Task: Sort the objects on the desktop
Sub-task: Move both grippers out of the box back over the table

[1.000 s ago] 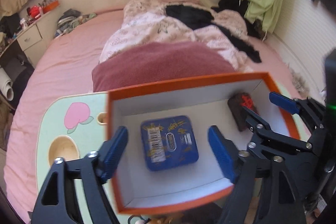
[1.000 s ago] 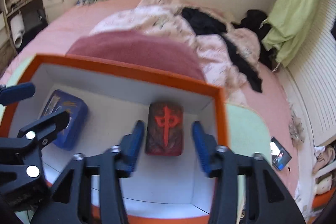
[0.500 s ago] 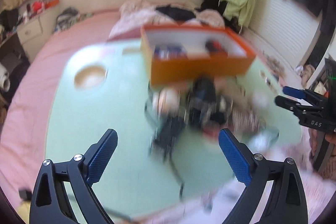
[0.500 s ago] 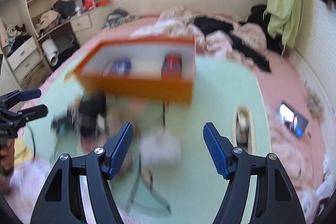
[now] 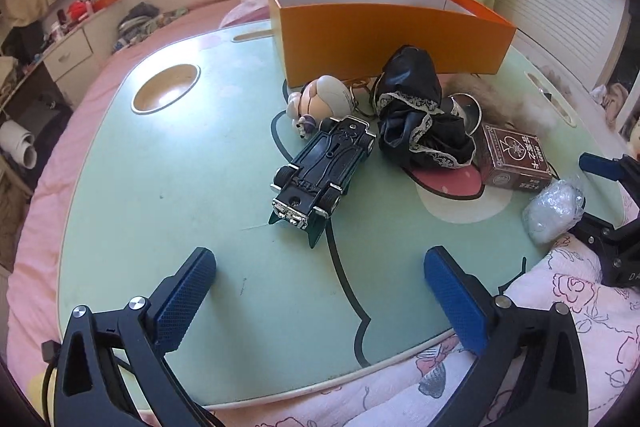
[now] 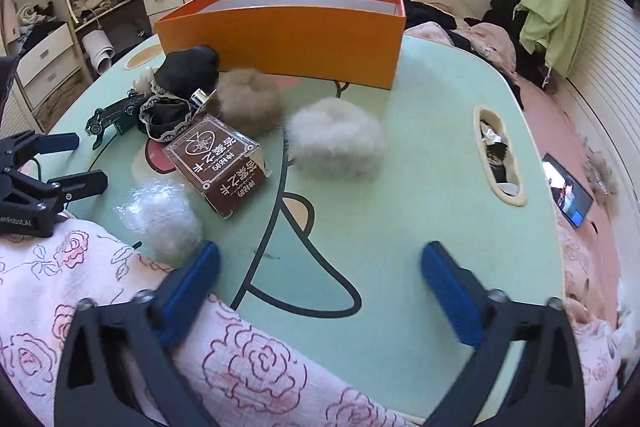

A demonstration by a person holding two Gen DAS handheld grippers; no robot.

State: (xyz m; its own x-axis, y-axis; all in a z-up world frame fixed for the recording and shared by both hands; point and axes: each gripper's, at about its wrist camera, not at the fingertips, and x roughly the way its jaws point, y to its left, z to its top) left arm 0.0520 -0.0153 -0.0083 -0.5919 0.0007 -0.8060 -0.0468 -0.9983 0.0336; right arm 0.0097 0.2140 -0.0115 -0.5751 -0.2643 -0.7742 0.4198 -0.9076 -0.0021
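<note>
Both claws pulled back from box (image 5: 384, 39); L claw (image 5: 320, 299) & R claw (image 6: 320, 291) jaws apart, empty. Your L nearer car (image 5: 320, 175): dead ahead, long axis toward claw.

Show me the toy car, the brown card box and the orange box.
toy car (image 5: 320, 171), left wrist view, underside.
brown card box (image 6: 216, 159), right wrist view, printed top.
orange box (image 6: 288, 41), right wrist view, front wall.

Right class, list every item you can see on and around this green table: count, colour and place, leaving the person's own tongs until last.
Box: 1, orange, table's far side.
Toy car: 1, black, upside down, mid-table.
Lace cloth: 1, black, beside car.
Figurine: 1, cream, before box.
Card box: 1, brown, near edge.
Fur balls: 2, white and tan, before box.
Plastic wad: 1, clear-white, near edge.
Phone: 1, lit, on bed.
Table: 1, green.
Left tongs: blue pads, open.
Right tongs: blue pads, open.
</note>
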